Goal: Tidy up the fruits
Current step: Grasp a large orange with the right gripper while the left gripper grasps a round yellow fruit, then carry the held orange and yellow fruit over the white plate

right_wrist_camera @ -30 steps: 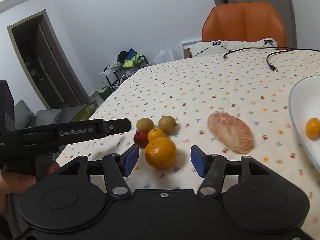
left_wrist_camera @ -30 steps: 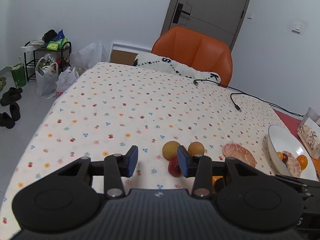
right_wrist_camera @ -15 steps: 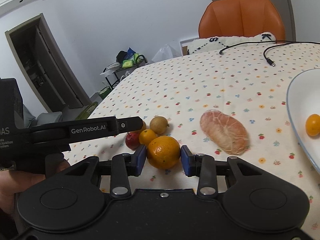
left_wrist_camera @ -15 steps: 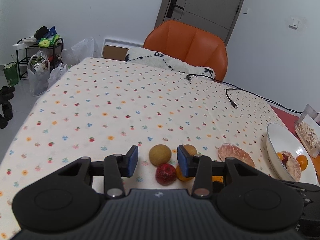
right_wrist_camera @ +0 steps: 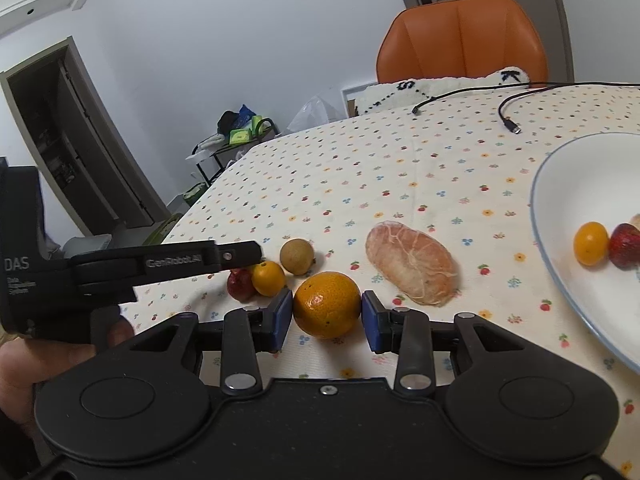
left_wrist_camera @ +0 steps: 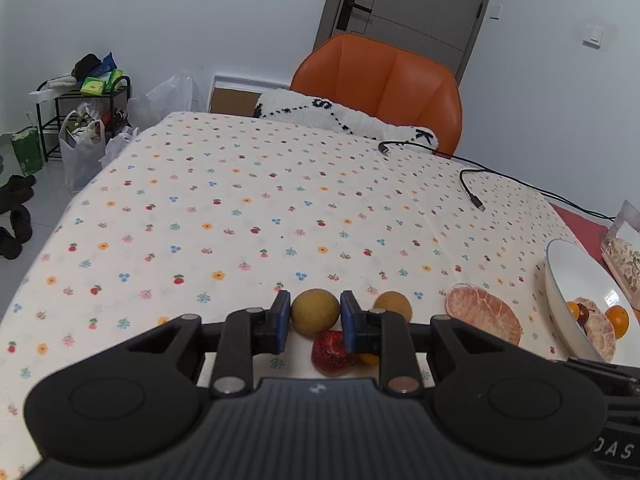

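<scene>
Left wrist view: the left gripper [left_wrist_camera: 314, 318] hides the table edge nearest the camera. Its blue pads flank a yellow-brown round fruit [left_wrist_camera: 315, 312]; both pads look in contact with its sides, so I log it as clamped on that fruit, though any hairline gap is not resolvable. Below it, a strawberry [left_wrist_camera: 330, 353] is partly covered by the right finger, and only a sliver of the small orange fruit [left_wrist_camera: 368, 359] shows behind that finger. A second brown round fruit [left_wrist_camera: 393, 306] sits just right of the gripper.

Right wrist view: the right gripper [right_wrist_camera: 326, 316] is closed around the large orange [right_wrist_camera: 327, 305], pads against both sides, the fruit resting on the floral tablecloth [right_wrist_camera: 400, 168]. The peeled pomelo segment [right_wrist_camera: 412, 269] lies beside it, long axis running diagonally from near right to far left. The white plate [right_wrist_camera: 560, 184] is cut off at the right edge; a small yellow fruit [right_wrist_camera: 591, 243] and a strawberry lie on it.

The left gripper enters this view from the left, level, fingers pointing right over the fruit cluster. A hand [right_wrist_camera: 24, 368] grips its handle, mostly out of frame.
</scene>
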`<state>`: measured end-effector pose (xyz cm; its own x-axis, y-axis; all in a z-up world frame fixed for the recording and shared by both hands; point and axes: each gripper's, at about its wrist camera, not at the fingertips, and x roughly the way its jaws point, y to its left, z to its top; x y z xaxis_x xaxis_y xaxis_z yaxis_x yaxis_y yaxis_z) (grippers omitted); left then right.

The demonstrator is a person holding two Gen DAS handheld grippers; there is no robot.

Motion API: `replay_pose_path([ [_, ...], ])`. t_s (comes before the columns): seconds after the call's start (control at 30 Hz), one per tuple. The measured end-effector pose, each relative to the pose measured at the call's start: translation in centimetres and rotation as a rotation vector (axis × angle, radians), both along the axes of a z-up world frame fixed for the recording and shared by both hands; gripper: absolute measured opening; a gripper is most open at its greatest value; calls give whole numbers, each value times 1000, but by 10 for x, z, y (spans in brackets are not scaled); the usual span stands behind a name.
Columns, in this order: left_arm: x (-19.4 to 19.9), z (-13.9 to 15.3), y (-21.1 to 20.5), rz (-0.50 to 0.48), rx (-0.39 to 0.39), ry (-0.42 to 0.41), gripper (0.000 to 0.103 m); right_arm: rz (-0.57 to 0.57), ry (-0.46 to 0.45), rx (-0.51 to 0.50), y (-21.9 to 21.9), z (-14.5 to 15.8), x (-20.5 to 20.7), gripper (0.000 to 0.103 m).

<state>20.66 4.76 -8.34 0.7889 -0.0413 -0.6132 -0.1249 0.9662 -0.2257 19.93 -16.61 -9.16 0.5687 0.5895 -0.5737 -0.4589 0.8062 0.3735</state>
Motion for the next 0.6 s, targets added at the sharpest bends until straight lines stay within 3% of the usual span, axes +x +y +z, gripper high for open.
replay_pose_path([
  [0.6,-33,34,-22,-30,26,-65,25,-101,-72,46,-52,24,-27,36],
])
